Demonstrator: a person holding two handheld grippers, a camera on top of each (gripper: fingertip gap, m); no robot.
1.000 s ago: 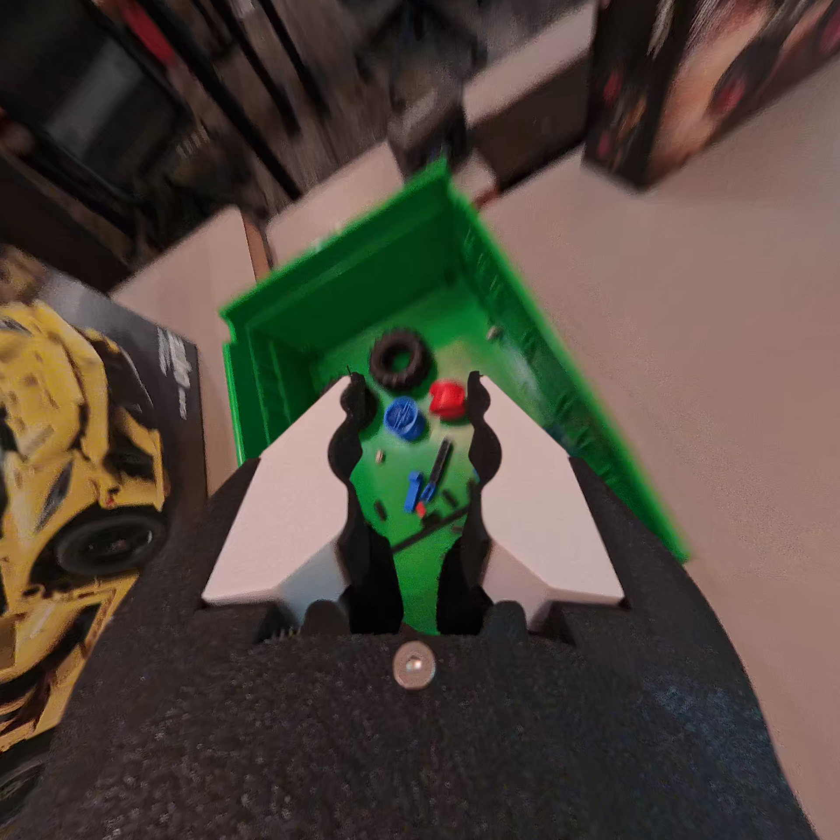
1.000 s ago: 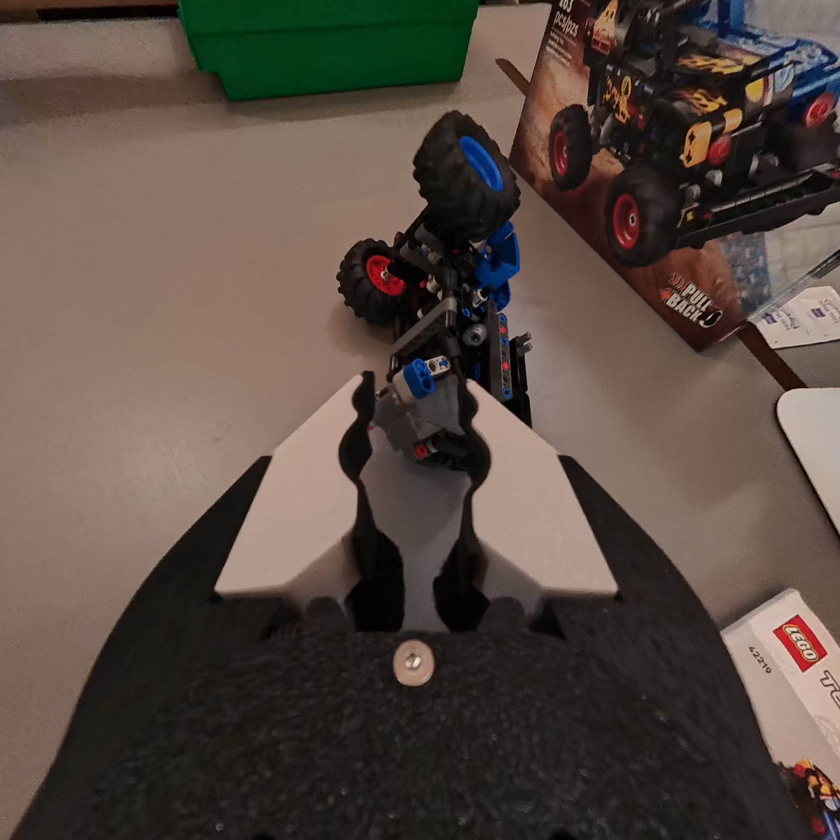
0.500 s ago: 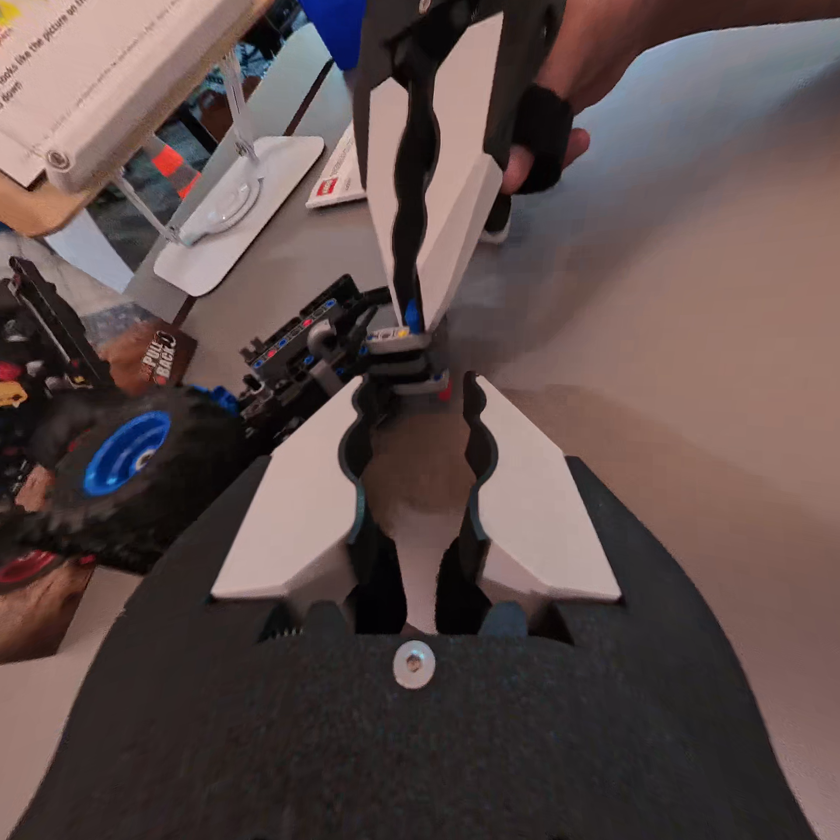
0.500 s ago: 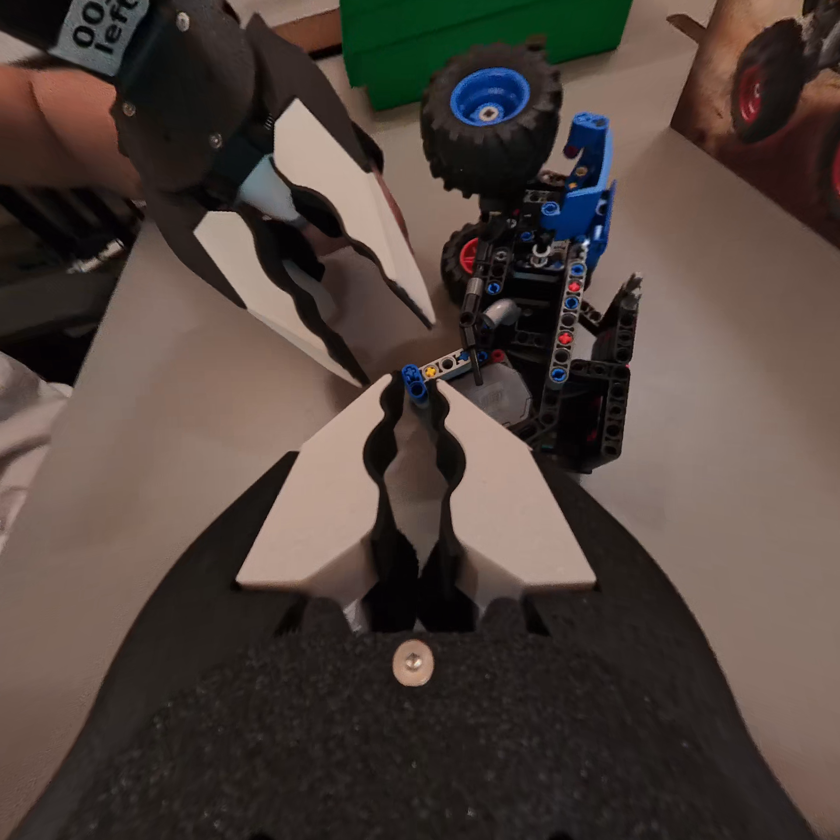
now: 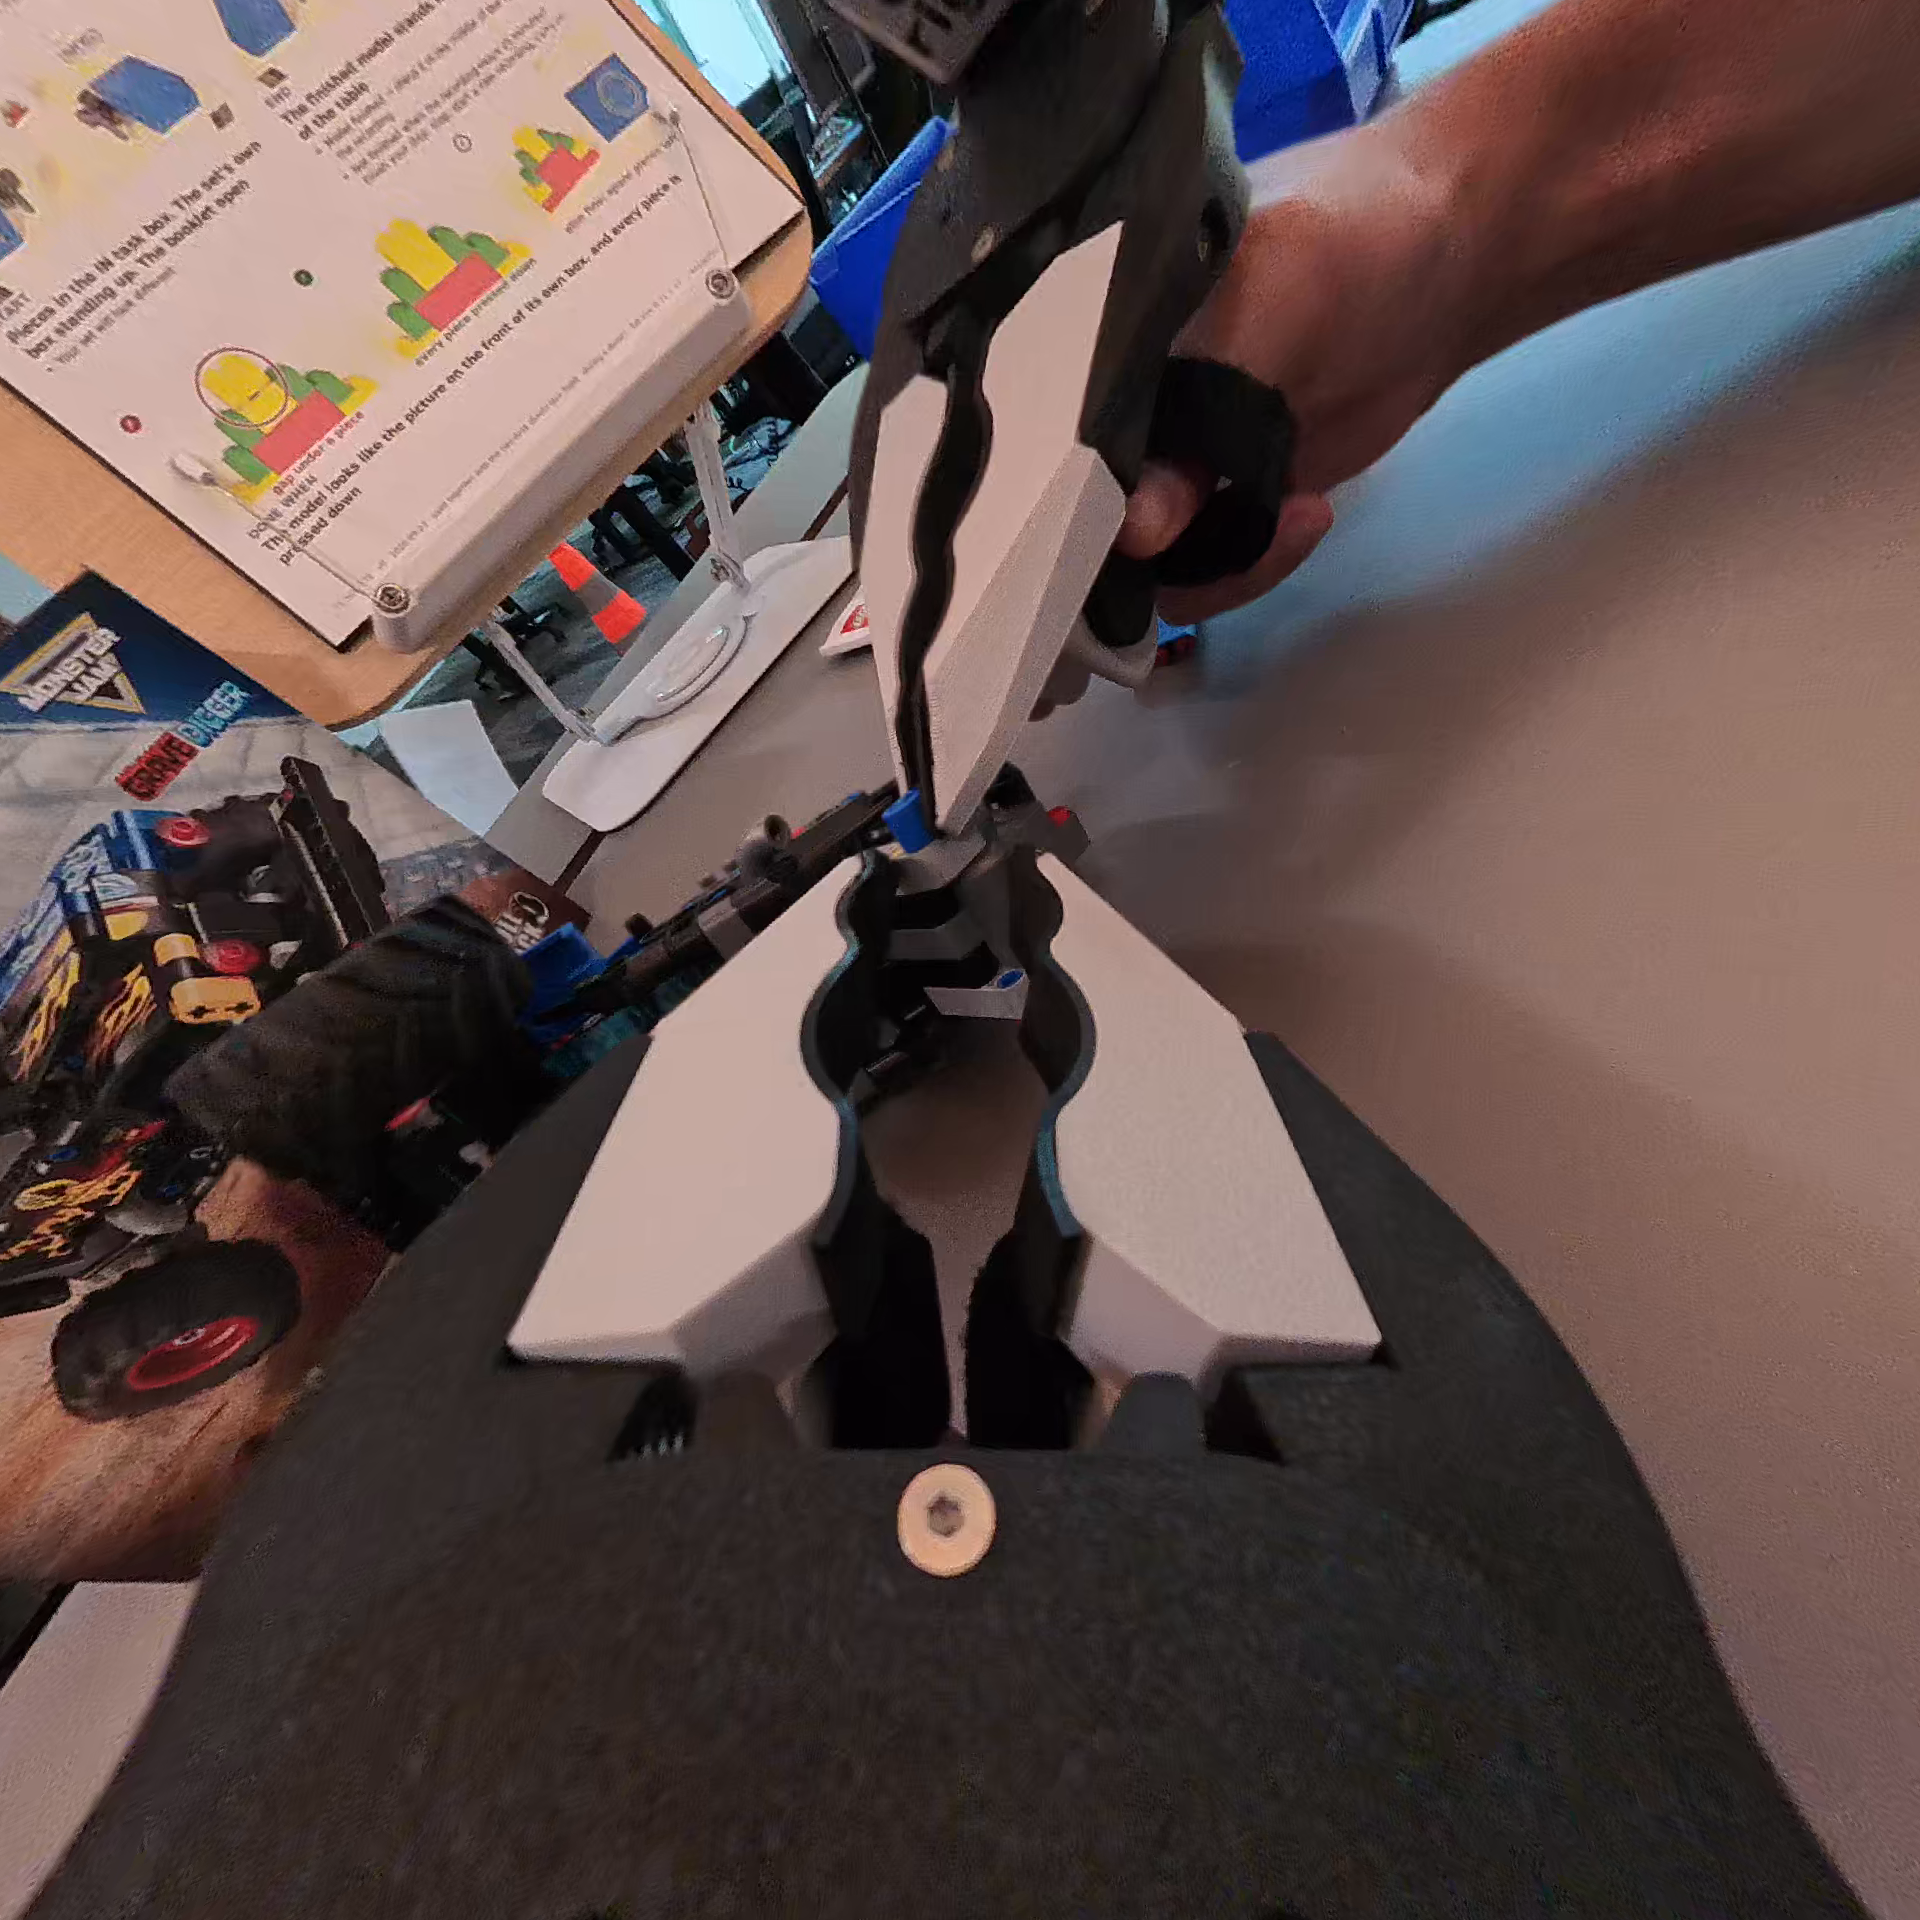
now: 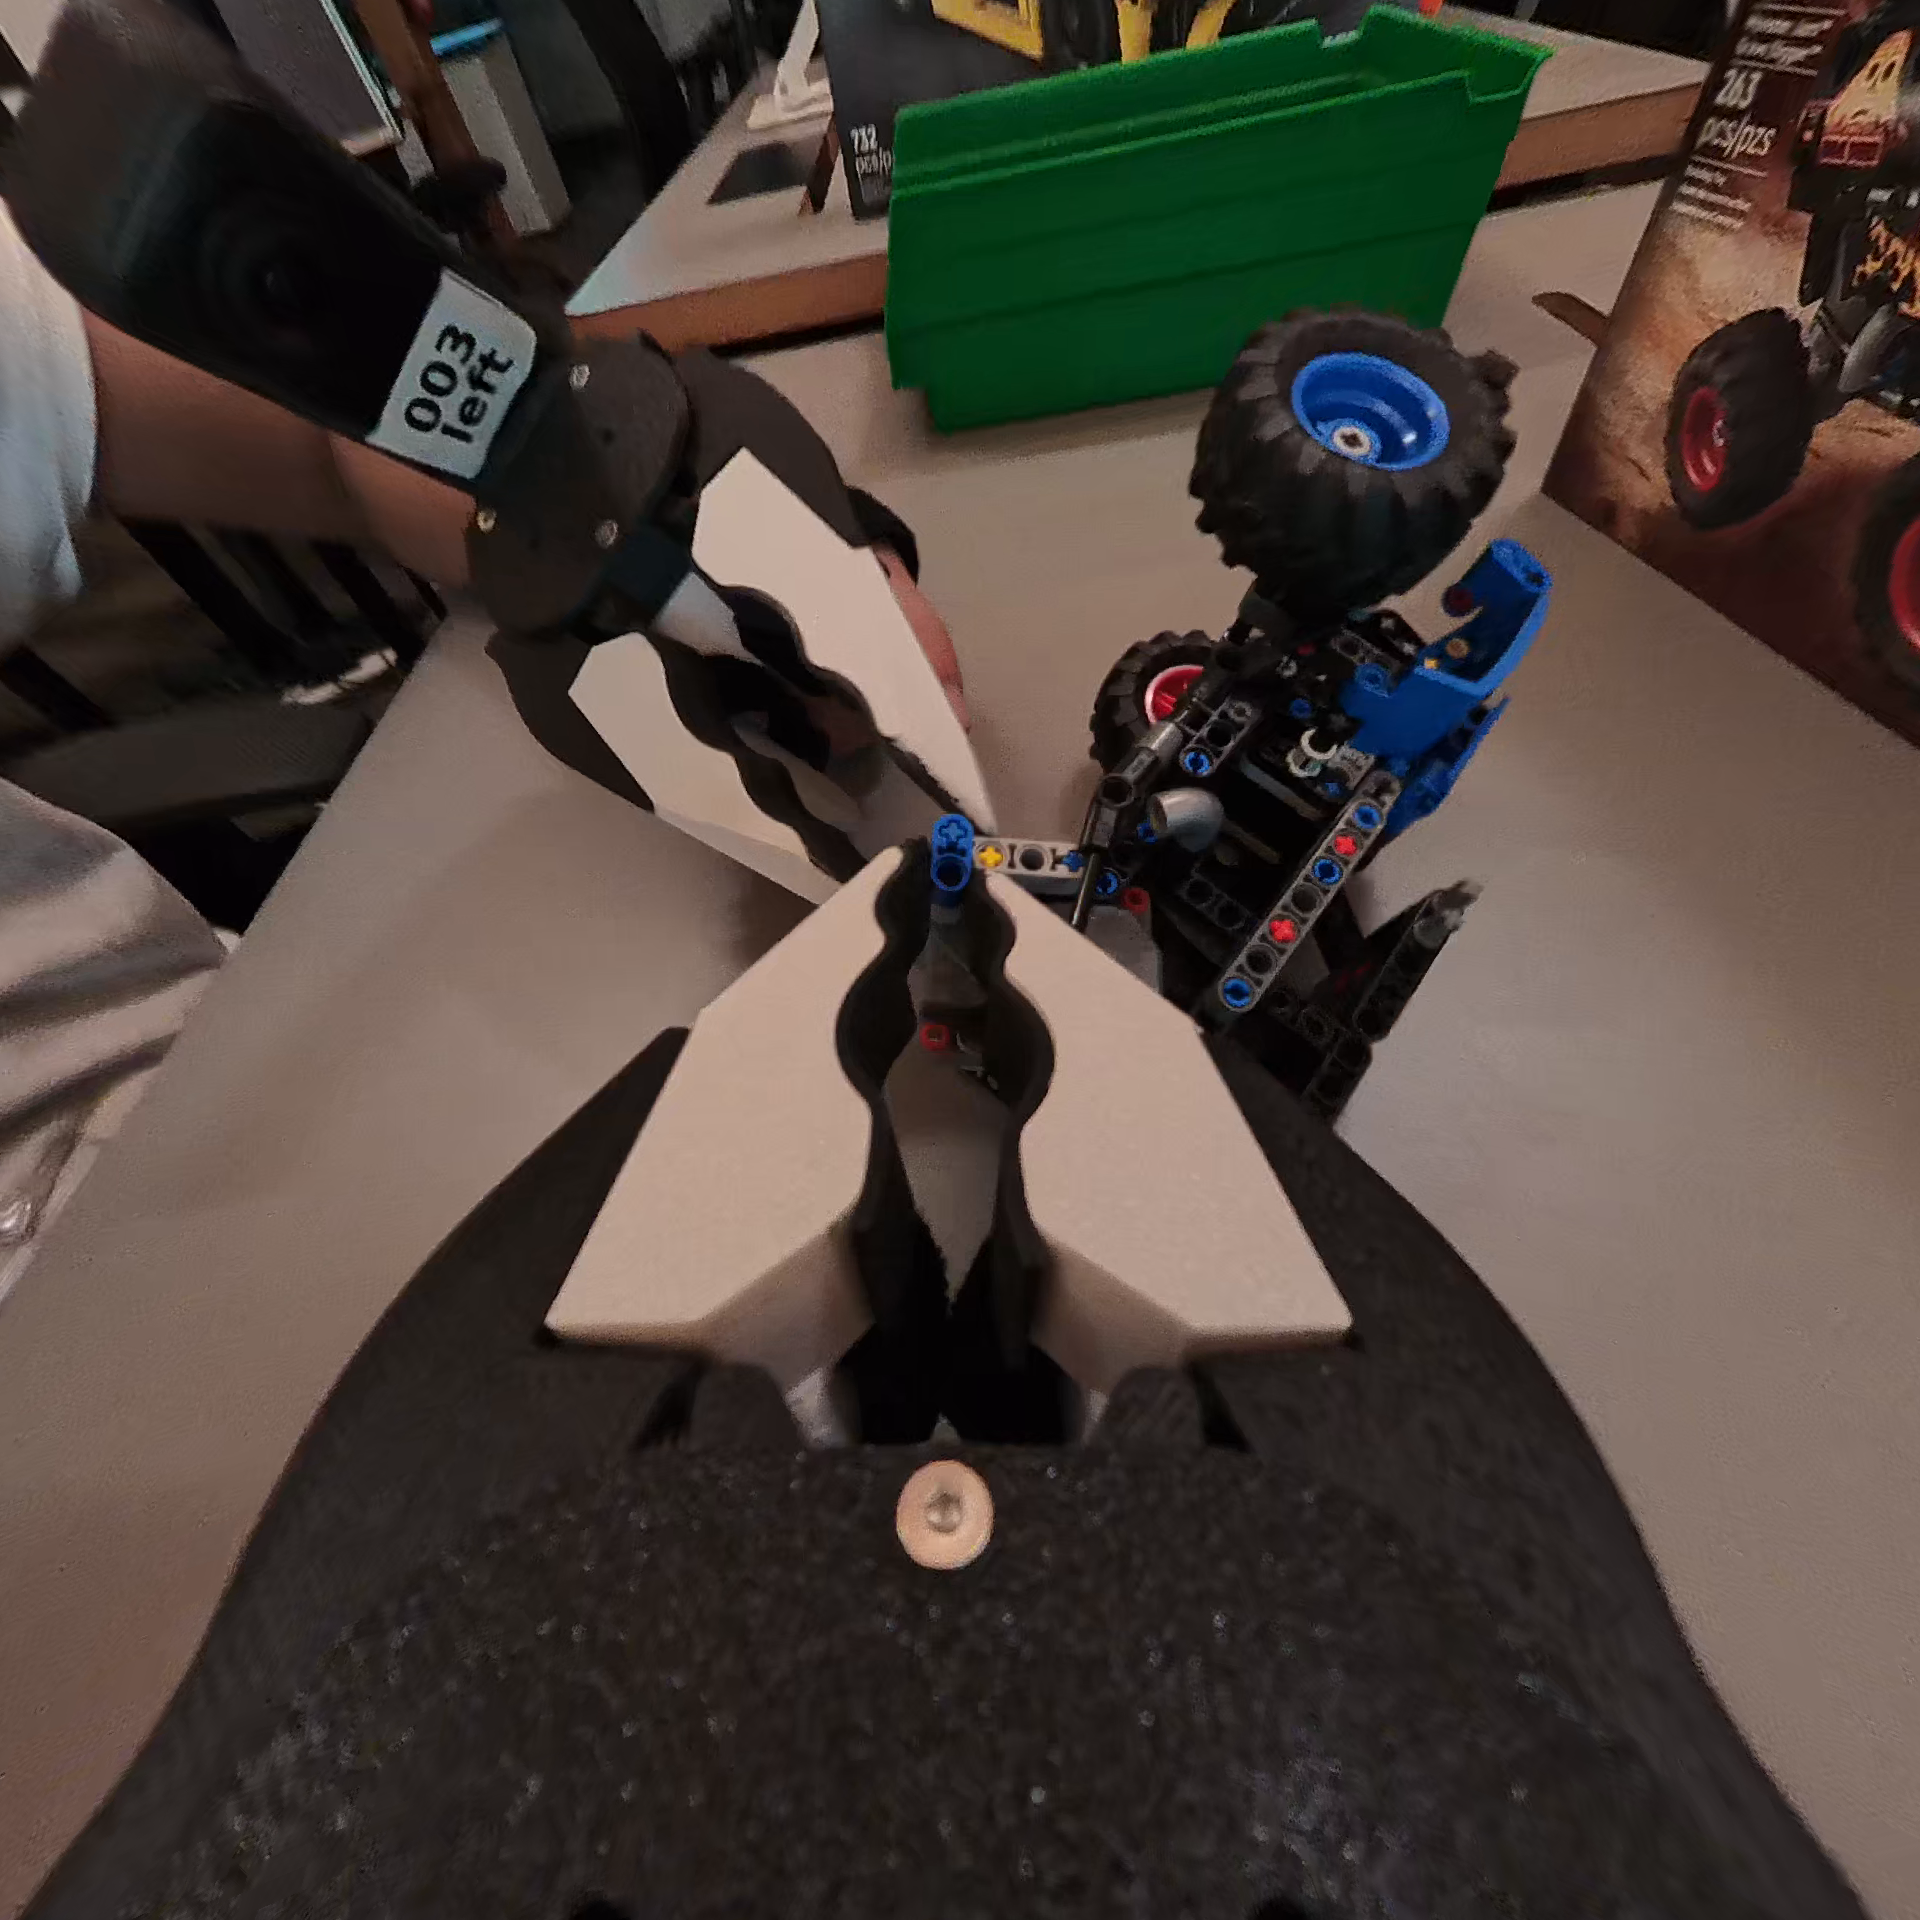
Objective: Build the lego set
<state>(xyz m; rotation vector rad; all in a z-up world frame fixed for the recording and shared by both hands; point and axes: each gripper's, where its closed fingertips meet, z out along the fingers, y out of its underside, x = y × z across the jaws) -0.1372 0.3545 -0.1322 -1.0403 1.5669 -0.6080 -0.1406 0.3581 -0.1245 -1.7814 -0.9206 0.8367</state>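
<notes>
Right wrist view showed your right gripper [image 6: 951, 883] clamped on a blue pin [image 6: 951, 864] of the toy truck [image 6: 1309, 748] mid-table [image 6: 1662, 1091], near the green bin [image 6: 1174, 239], while your left gripper [image 5: 948, 904] stood wide around that same end.

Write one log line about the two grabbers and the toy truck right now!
right gripper: shut on blue pin of truck model | left gripper: open, around model's grey end | table: green bin behind
</notes>
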